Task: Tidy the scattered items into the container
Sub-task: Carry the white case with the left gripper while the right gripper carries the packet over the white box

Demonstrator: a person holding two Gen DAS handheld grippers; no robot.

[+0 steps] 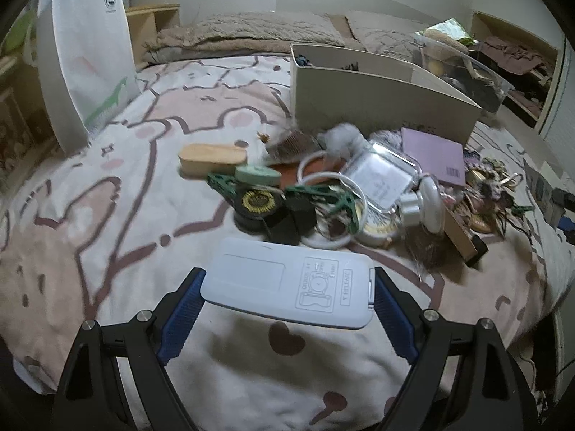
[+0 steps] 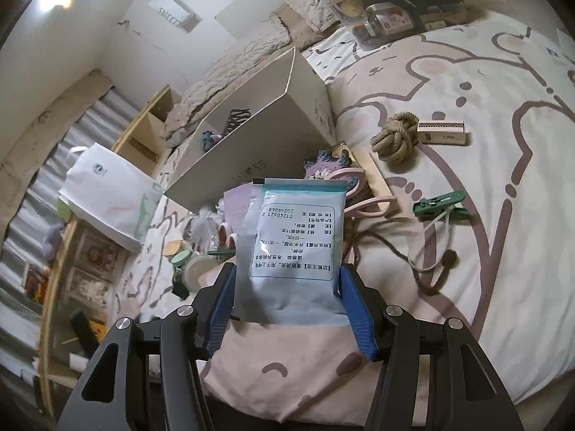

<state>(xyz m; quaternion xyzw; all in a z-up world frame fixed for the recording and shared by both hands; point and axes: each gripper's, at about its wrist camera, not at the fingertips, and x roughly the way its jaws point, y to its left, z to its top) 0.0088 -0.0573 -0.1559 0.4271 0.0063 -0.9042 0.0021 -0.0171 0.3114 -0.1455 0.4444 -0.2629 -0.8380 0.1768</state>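
Clutter mostly lies on the bed beside our box, while our left gripper clamps a white case and the right gripper a sachet.

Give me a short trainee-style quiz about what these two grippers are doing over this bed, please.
1. What does the left gripper hold?
2. True or false: the beige open cardboard box is empty.
3. The right gripper grips: A) green plastic clip B) pale blue printed sachet C) knotted brown rope ball

Key: 1. A flat white rectangular plastic case, between its blue pads. 2. False; dark items lie inside. 3. B
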